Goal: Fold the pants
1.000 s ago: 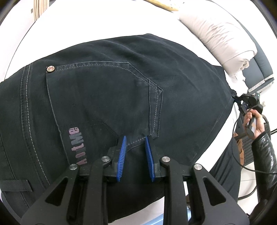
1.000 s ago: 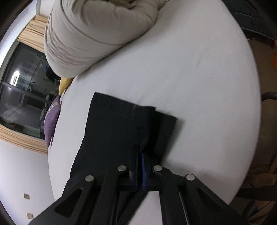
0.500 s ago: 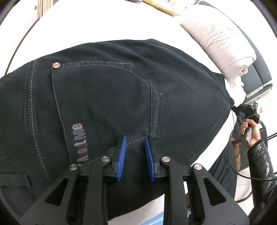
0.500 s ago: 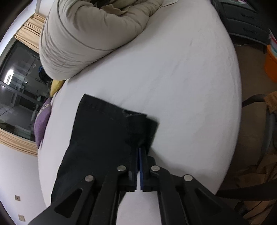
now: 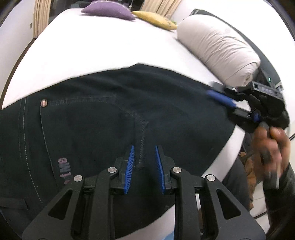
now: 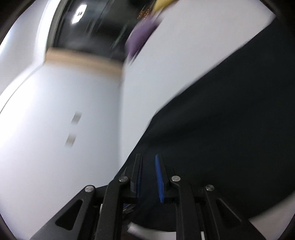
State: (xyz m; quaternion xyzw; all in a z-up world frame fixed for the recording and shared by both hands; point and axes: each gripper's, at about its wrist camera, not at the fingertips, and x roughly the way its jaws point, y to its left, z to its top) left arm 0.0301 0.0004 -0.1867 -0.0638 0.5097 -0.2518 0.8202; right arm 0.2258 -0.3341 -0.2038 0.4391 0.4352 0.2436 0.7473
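Black pants (image 5: pixel 114 118) lie on a white bed (image 5: pixel 103 49), back pocket and rivet facing up. My left gripper (image 5: pixel 143 151) is open, its blue pads either side of the pocket's stitched corner, low over the cloth. My right gripper (image 5: pixel 239 109) shows in the left wrist view at the pants' right edge, with its jaws apart. In the blurred right wrist view my right gripper (image 6: pixel 148 166) is open over the dark pants (image 6: pixel 221 120).
A rolled beige duvet (image 5: pixel 219 48) lies at the bed's right side. A purple cushion (image 5: pixel 107 11) and a yellow one (image 5: pixel 156 20) sit at the far end. The bed's edge drops off at the right, by my hand (image 5: pixel 271 145).
My right gripper has let go of the pant leg, opened and swung across to the pants' right edge. My left gripper has opened a little wider and pulled back from the pants.
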